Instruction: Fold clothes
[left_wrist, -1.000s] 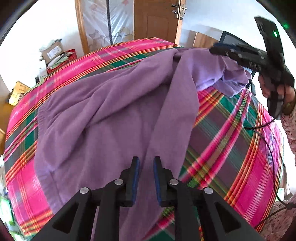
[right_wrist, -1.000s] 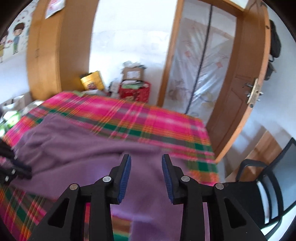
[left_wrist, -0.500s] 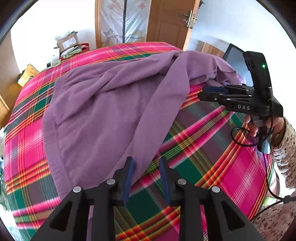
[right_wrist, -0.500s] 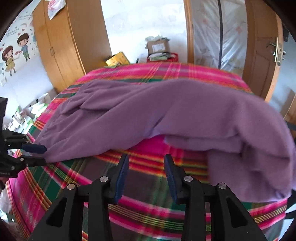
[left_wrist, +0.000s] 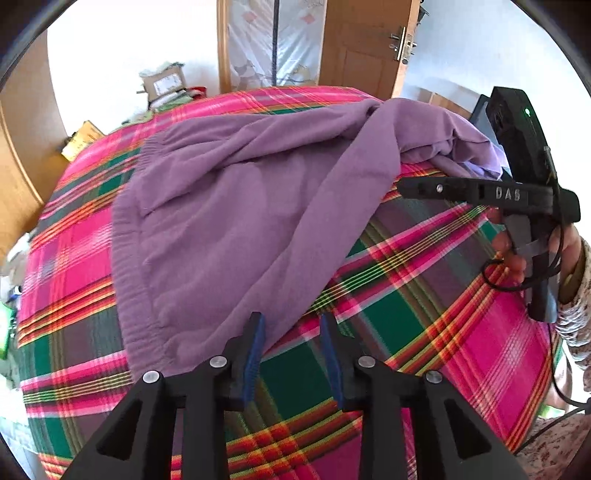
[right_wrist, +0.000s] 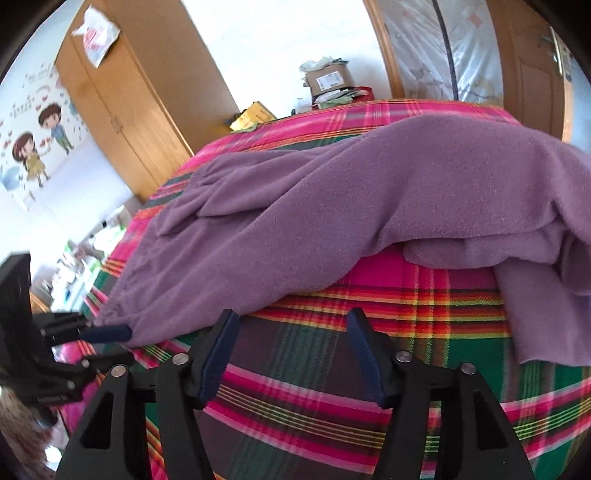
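One purple garment (left_wrist: 229, 229), two empty hand-held grippers (left_wrist: 291, 354).

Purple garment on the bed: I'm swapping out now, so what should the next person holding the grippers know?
Left gripper: open, empty, at the near hem of the purple garment.
Right gripper: open, empty, over the bare plaid bedspread.
Garment lies spread across the bedspread, its right end bunched and rumpled.
Done: laid out, no fold visible.
Left: smooth the bunched end, then fold.

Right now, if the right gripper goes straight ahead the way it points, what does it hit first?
Probably the plaid bedcover just ahead of the open right gripper, then the near edge of the purple garment lying beyond it. Depth is hard to judge in this fisheye view.
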